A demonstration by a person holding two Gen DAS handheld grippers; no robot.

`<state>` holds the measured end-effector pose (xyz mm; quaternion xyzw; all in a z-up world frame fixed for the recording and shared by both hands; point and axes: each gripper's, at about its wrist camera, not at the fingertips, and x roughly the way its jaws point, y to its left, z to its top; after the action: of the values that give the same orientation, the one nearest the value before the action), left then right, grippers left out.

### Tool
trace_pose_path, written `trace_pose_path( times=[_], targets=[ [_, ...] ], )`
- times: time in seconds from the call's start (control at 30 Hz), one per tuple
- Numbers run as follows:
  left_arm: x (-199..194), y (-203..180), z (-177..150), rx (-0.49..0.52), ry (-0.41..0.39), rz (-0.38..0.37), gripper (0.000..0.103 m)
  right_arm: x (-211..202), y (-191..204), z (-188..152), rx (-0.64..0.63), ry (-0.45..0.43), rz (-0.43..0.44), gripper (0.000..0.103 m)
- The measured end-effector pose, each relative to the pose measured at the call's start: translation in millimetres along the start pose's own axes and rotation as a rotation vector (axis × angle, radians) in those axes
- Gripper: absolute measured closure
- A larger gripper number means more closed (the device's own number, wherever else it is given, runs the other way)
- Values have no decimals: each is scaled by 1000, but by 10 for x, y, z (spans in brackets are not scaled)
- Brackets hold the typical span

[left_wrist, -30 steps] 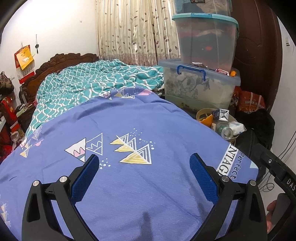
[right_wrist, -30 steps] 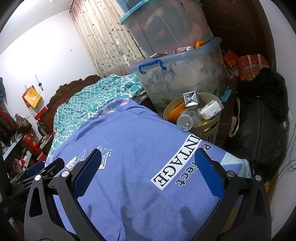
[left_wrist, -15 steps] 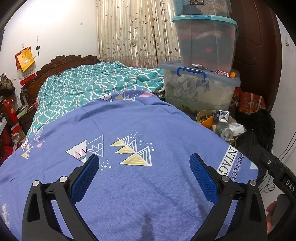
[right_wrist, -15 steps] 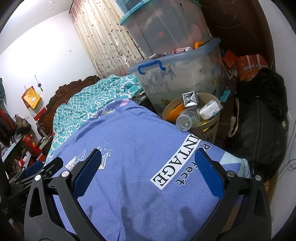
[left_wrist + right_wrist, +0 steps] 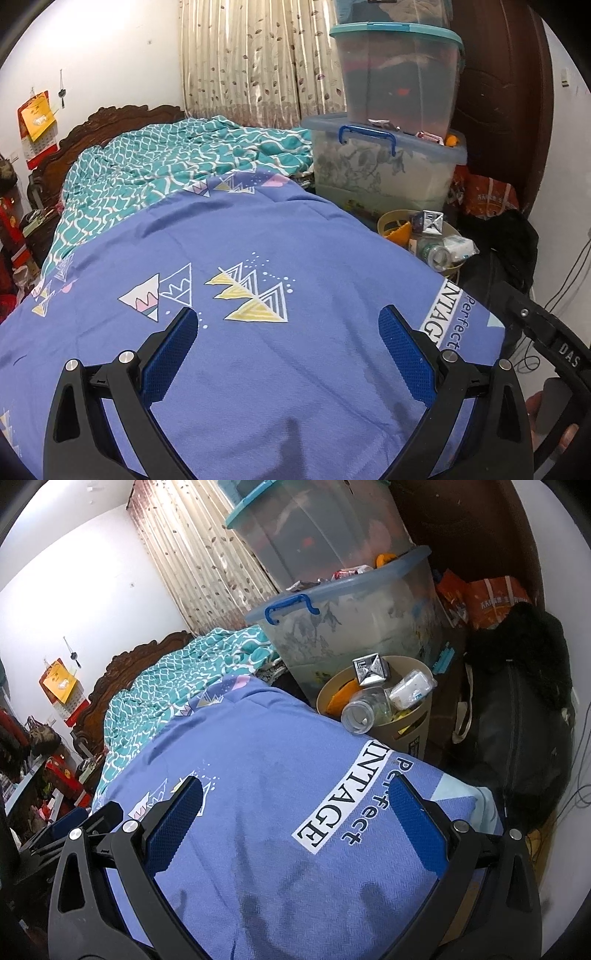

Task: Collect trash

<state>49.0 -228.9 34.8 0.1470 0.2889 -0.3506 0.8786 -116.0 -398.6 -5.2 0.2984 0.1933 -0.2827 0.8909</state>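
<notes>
Left claw [image 5: 288, 325] wide open, right claw [image 5: 295, 797] likewise, empty

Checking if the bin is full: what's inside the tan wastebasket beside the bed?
The wastebasket holds a clear bottle, silver carton, white pack and orange scrap; anything deeper is covered.

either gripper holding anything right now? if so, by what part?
Nothing held. Left gripper and right gripper are both open above the blue bedsheet, with only fabric between the fingers.
</notes>
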Motion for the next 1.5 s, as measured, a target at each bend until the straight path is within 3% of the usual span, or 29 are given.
trace_pose_path(
  times=[0.57,0.93,1.27,1.5],
  targets=[
    [-25,78,-39,-9,5,-32,9,-17,55,-10,-10,3,-5,3],
    [-72,44,-24,15,-15,-11,9,-11,25,-21,-3,7,-4,3],
    [-59,112,-15,-37,-32,5,9,-6,24,-32,-4,9,-4,3],
    [-24,113,-21,-25,-4,-7,9,-9,27,-31,-3,9,-4,3]
  ],
)
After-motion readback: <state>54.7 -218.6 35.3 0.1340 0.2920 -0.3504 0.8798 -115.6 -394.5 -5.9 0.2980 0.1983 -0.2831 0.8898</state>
